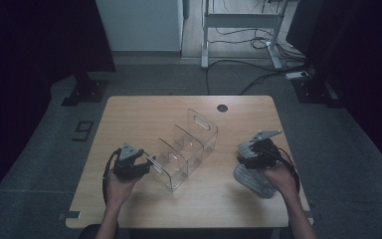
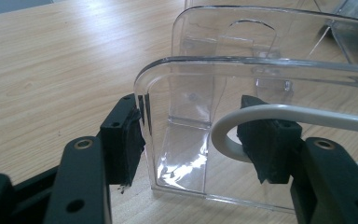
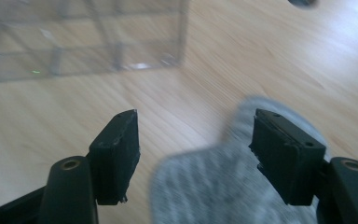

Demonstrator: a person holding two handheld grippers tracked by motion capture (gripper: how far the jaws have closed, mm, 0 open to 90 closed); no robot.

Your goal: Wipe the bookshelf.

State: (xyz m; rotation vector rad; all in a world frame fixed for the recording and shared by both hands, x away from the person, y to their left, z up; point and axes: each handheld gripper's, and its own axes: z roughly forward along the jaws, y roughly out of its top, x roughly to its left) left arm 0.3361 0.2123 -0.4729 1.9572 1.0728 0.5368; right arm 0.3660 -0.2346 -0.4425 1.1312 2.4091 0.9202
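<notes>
On the table, the left tool [image 2: 193, 140] straddles the clear organizer's [image 1: 186, 144] bare end wall, unclamped.

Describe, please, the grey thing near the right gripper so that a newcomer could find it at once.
Start at the wooden table and go to its right front part, right of the clear divider rack. There, under the right gripper, lies a flat grey sock. It is the one soft, knitted thing there; the rack is hard and see-through.

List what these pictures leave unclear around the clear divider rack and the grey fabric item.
- Grey fabric item: right gripper view, motion blur; its kind is unreadable.
- Same item, high view: partly hidden under the right gripper.
- Clear divider rack: left gripper view, cut off at the right edge.
</notes>
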